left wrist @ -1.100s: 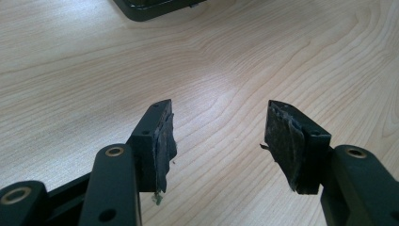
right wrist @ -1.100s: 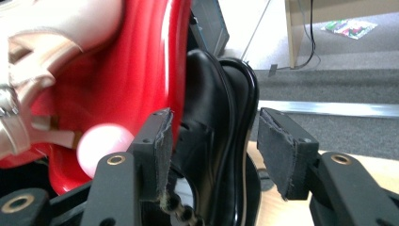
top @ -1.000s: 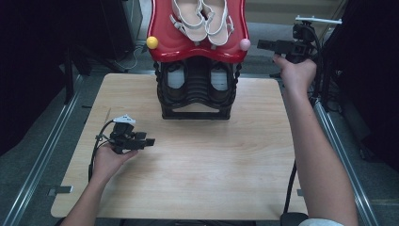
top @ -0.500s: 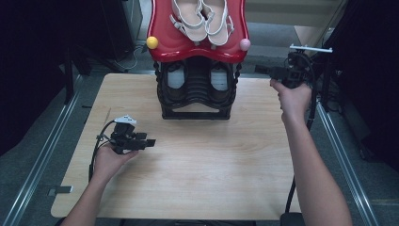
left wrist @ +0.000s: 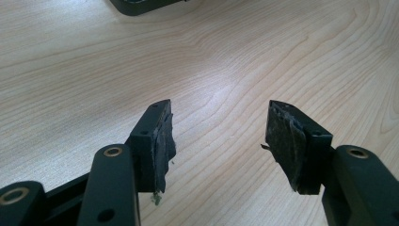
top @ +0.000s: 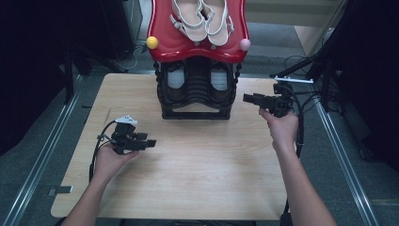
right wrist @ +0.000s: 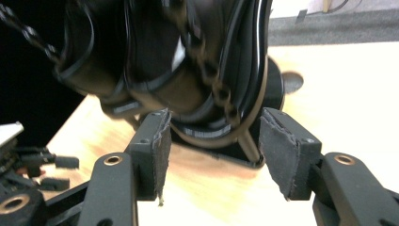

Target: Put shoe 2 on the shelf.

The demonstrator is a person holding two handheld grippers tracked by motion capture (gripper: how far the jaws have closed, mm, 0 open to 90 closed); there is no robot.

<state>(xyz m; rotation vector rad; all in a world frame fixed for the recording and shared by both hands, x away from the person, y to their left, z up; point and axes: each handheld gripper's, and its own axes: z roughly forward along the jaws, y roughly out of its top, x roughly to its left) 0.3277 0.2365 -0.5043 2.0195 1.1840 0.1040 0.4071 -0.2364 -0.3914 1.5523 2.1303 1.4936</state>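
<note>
Pale wood table is topped, upper centre, by a black ribbed rack with red shelf and 2 sandals; both grippers, left and right, are held wide, empty.

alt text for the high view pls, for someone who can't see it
A person holds an open gripper in each hand over a wooden table: the left gripper low near the table's left side, the right gripper beside a black shoe rack. White sandals sit on the rack's red top shelf.
</note>
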